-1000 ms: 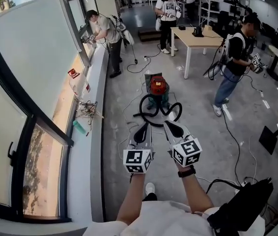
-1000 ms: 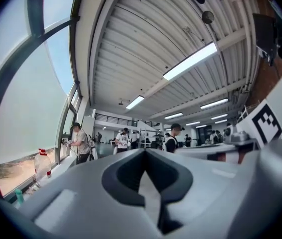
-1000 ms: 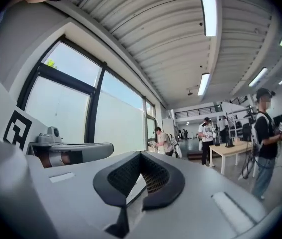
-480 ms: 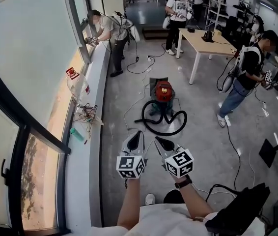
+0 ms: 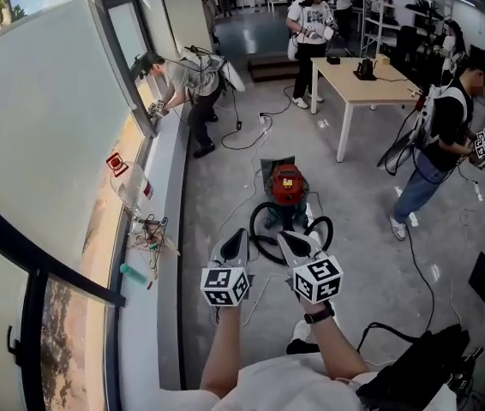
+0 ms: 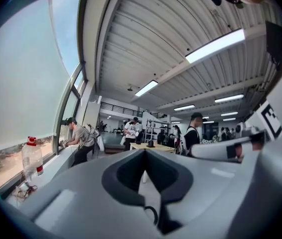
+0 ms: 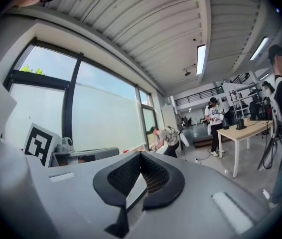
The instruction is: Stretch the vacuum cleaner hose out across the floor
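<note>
The grey concrete floor (image 5: 371, 247) runs from the long window wall on the left to a pale wooden table (image 5: 371, 88) further back, with several other people working around the room. Standing in the open floor ahead of the person is the red-topped canister vacuum cleaner (image 5: 287, 184), and its black ribbed hose (image 5: 255, 229) lies curled in loose loops right around and in front of the canister, not stretched out at all. Compared with a second ago, the vacuum sits much closer: it was then well ahead of both tools, and now the nearest loop of hose shows just past their tips in the head view, so the person has walked up to it and the approach looks nearly finished. The stretching itself has not begun. The left gripper (image 5: 236, 236) and the right gripper (image 5: 287, 240) are held out level, side by side, pointing at the coil. Each gripper view shows its jaws pressed together with nothing between them, the left gripper (image 6: 145, 156) looking across the room and the right gripper (image 7: 141, 159) likewise; neither touches the hose. By my judgement, the jaws must open before any grab.
</note>
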